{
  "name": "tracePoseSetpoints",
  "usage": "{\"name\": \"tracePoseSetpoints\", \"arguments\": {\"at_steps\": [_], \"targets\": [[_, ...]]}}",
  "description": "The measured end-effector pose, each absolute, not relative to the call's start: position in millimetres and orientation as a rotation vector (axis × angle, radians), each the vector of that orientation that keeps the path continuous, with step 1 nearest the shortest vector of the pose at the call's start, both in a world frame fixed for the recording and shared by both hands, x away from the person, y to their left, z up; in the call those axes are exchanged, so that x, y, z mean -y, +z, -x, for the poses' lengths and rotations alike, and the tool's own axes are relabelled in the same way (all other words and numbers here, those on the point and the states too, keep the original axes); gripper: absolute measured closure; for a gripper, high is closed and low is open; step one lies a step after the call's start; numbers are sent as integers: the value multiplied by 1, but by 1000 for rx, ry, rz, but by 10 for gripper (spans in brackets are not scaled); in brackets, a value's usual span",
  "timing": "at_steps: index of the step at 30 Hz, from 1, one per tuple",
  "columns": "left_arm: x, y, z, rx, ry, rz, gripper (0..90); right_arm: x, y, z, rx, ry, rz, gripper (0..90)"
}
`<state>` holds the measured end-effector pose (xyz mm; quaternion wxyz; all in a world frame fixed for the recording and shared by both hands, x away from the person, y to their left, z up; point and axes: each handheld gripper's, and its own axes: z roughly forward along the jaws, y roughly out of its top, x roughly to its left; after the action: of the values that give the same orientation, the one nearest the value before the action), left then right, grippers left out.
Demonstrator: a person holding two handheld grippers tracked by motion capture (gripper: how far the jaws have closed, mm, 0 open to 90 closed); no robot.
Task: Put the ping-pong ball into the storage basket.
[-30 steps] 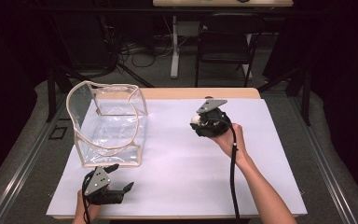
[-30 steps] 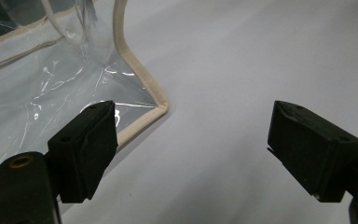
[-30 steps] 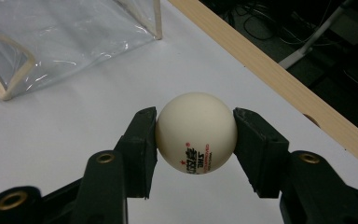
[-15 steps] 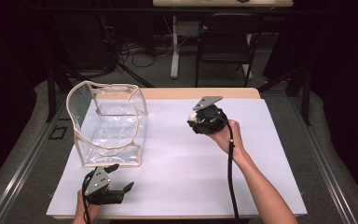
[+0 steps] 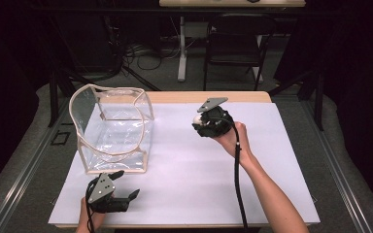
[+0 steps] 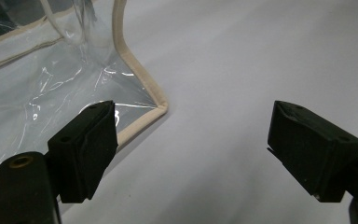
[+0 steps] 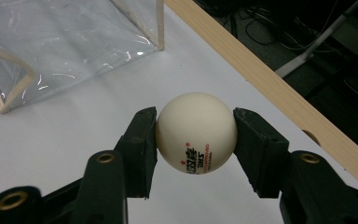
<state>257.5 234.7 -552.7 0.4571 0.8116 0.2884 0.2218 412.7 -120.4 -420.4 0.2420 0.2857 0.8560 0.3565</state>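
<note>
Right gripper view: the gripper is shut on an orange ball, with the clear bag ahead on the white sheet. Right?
Not quite: the ball is white, with red and black print, as the right gripper view shows. The right gripper is shut on it, with the clear bag ahead on the white sheet.

The ball [image 7: 196, 135] looks like smooth, matt off-white plastic with small red and black print. It sits between the pads of the right claw [image 7: 196, 151], which look like dull black rubber on hard, slightly shiny black plastic arms with brass-coloured rivets. The left claw [image 6: 193, 149] has the same matt black pads. The bag [image 5: 110, 130] is clear, glossy, crinkled plastic film that catches highlights, edged with beige cloth-like piping. The desk [image 5: 281, 160] is covered by a smooth matt white sheet, with pale bare wood along its far edge.
</note>
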Motion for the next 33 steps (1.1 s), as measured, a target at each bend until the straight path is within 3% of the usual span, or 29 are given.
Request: {"name": "tracePoseSetpoints", "arguments": {"at_steps": [33], "targets": [[-235,-553,-257,-711,548,-1998,163,98,-406,-416,-2340,978,-725,507]]}}
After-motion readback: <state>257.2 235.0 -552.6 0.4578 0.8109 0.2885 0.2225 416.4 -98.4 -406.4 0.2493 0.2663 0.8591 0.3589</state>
